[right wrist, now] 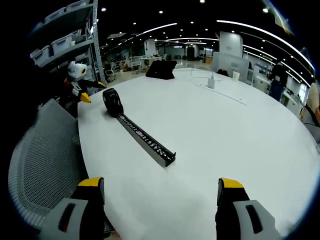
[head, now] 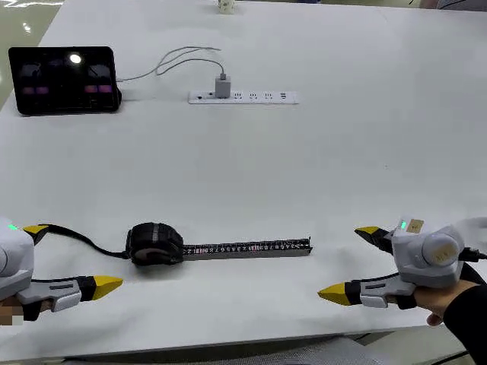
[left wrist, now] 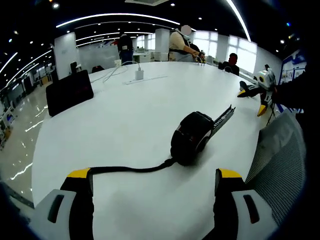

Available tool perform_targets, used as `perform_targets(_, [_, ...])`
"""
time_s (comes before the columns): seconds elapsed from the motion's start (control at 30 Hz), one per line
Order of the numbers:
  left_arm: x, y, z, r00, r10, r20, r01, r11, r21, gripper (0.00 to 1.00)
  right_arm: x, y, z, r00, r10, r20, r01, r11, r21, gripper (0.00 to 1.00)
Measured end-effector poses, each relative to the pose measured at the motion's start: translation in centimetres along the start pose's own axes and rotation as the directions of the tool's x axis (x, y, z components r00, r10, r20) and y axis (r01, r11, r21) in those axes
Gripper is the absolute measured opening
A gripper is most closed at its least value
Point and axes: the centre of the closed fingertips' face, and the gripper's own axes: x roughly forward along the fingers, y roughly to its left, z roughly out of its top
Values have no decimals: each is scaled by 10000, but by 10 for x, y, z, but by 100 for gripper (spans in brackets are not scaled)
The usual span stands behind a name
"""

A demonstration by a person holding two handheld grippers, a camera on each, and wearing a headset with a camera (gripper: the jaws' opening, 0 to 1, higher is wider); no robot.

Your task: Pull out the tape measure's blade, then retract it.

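You held the left gripper (head: 74,256) low at the near left edge of the table (head: 319,167), with its yellow-tipped jaws pointing right toward the tape measure (head: 154,243). Those jaws stood wide apart and gripped nothing. The tape measure's black strap (head: 76,236) trailed across the table to one jaw tip, and I could not tell whether it touched that tip.

You held the right gripper (head: 346,261) at the near right edge, your hand under it, with its jaws pointing left toward the end of the blade (head: 247,247). Its jaws were also spread wide and empty, and were clear of the blade's end hook.

The tape measure sat on the table between your two grippers, nearer the left one. Its blade was drawn out part way and lay flat on the table, reaching toward the right gripper.

Well beyond it, a dark tablet (head: 65,79) and a white power strip (head: 243,96) rested on the far side of the table.
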Motion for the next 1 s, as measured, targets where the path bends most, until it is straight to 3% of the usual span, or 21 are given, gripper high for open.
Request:
perform_targets(0.1, [-3,0,-3,10000,35,69,-36,10000,70,99,-3,1,-1,9999,-63,135,64,10000,-34,99])
perform_targets(0.13, [-5,0,-4,9999,90,66,-92,9995,307,99,-5,1,-2,9999,-98,131,98,9999,-22,99])
perform_targets(0.17, [-7,1,0,9993,209,318,-228,9980,592,99,-7,2,-2,9997,-163,173,165,9998,-85,99])
perform_targets(0.27, [-12,-7,1,9989,-43,464,27,9994,352,99,-11,0,-3,9992,-278,276,281,9996,-102,99])
perform_targets(0.5, [-16,-10,-2,9979,-20,645,11,9999,144,99,-21,-9,-5,9966,-717,419,710,9973,162,99])
perform_targets(0.67, [-19,-11,-4,9988,12,499,-24,9997,236,99,-27,-10,-11,9965,-725,428,704,9964,477,99])
perform_targets(1.0, [-20,-14,2,9977,-55,674,45,9999,136,99,-31,-8,-15,9956,-869,349,849,9949,539,99])
